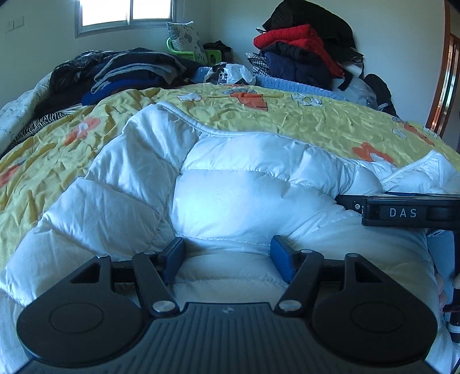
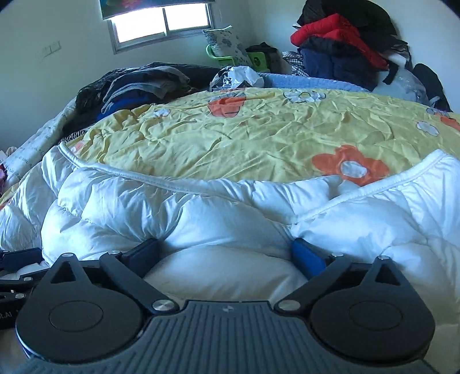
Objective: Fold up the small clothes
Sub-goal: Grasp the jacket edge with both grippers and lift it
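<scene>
Both grippers, left point(image 1: 228, 257) and right point(image 2: 225, 257), are resting released over the white jacket point(image 1: 244, 184) on the bed point(image 1: 287, 120); next, gripping its near edge to fold.

Walls: plain white plaster point(image 1: 244, 26).
Window: metal-framed sliding window point(image 2: 161, 23), daylight admitted.
Bed: covered by yellow flower-printed quilt point(image 2: 258, 135).

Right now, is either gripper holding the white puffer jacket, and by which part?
Neither clearly. Both grippers, left and right, have open jaws pushed into the white puffer jacket near its closest edge; no fold looks pinched.
</scene>
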Demonstrator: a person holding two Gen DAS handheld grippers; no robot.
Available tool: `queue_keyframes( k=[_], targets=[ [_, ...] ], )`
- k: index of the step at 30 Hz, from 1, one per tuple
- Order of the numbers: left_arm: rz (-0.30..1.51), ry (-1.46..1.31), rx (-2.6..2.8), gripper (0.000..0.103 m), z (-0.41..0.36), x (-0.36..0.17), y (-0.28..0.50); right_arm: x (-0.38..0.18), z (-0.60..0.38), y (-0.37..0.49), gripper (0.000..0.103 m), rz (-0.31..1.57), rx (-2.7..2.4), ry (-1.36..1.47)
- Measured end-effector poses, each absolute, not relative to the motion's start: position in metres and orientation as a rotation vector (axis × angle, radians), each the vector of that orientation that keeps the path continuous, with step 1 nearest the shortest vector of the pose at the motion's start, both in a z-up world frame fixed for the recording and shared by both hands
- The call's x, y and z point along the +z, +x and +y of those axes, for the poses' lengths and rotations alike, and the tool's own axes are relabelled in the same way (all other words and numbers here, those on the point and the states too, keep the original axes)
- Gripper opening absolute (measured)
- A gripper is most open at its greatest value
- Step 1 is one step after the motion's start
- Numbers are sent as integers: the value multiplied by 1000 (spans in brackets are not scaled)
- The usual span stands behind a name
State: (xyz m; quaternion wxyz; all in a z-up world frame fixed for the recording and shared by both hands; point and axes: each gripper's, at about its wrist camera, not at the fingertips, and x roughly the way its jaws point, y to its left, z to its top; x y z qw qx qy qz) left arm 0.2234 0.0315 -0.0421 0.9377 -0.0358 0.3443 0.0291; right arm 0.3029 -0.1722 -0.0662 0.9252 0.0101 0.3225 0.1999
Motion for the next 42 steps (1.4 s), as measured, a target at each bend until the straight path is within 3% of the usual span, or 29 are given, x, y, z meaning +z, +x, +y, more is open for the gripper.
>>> queue_keyframes(
  k=[15,20,22,24,26,32,35,37,38,42],
  targets=[
    [619,-43,81,69,28,-55,218,-70,-171,301,99,628,408,13],
    [577,-120,85,68,44,-31,190,-70,-174,299,99,611,413,30],
    [514,-206,140,75,60,-16,161,-70,-176,298,99,604,418,43],
    [433,-279,219,89,77,-7,129,-69,-179,298,99,598,425,61],
    [393,-357,329,94,94,-6,106,-69,-181,297,100,593,432,75],
    [591,-652,440,95,136,-39,108,-69,-186,296,100,575,445,110],
    [589,-707,415,94,140,-44,115,-68,-185,295,100,566,441,110],
    [581,-732,376,79,141,-42,121,-68,-185,294,100,562,444,112],
    [601,-746,336,50,138,-43,127,-66,-187,293,101,560,453,122],
    [645,-795,304,37,140,-41,136,-50,-212,283,97,538,468,297]
  ],
)
